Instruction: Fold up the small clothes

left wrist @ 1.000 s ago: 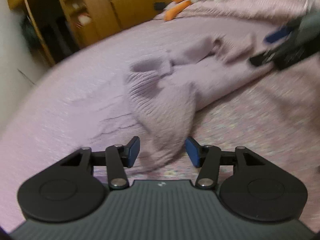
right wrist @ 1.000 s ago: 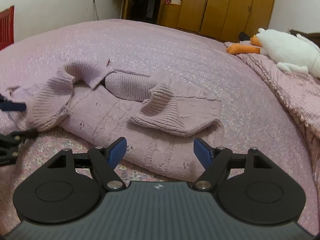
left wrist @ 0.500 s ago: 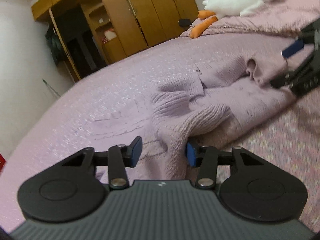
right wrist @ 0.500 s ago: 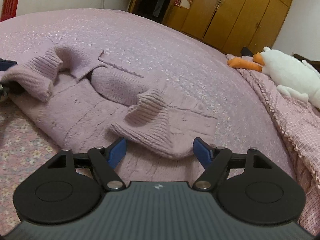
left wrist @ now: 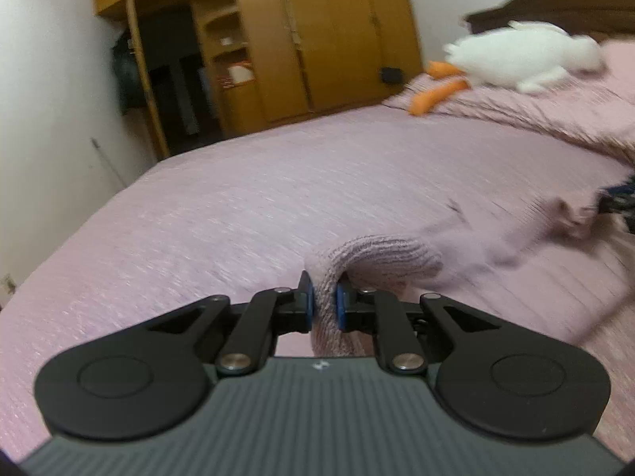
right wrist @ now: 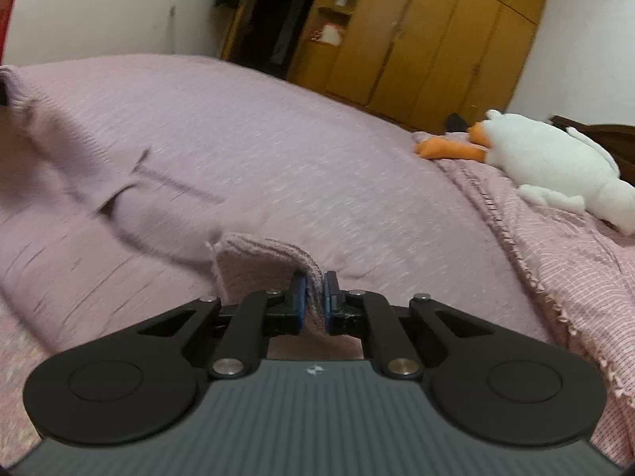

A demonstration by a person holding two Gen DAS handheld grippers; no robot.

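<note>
Ribbed knit of the mauve sweater (left wrist: 381, 254) sits pinched between the closed blue pads of the left gripper (left wrist: 325, 304) and likewise the right gripper (right wrist: 312, 297), its body stretched between them over the pink bedspread (left wrist: 222, 214), blurred, with a white plush goose (right wrist: 555, 162) lying far off.

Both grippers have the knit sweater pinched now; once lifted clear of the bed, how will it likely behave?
Probably floppy: the sweater bends limply over the left gripper and sags toward the bed. It likely will not slip, since the ribbed knit bunches between the right gripper pads. The unheld middle should droop between the two grips.
</note>
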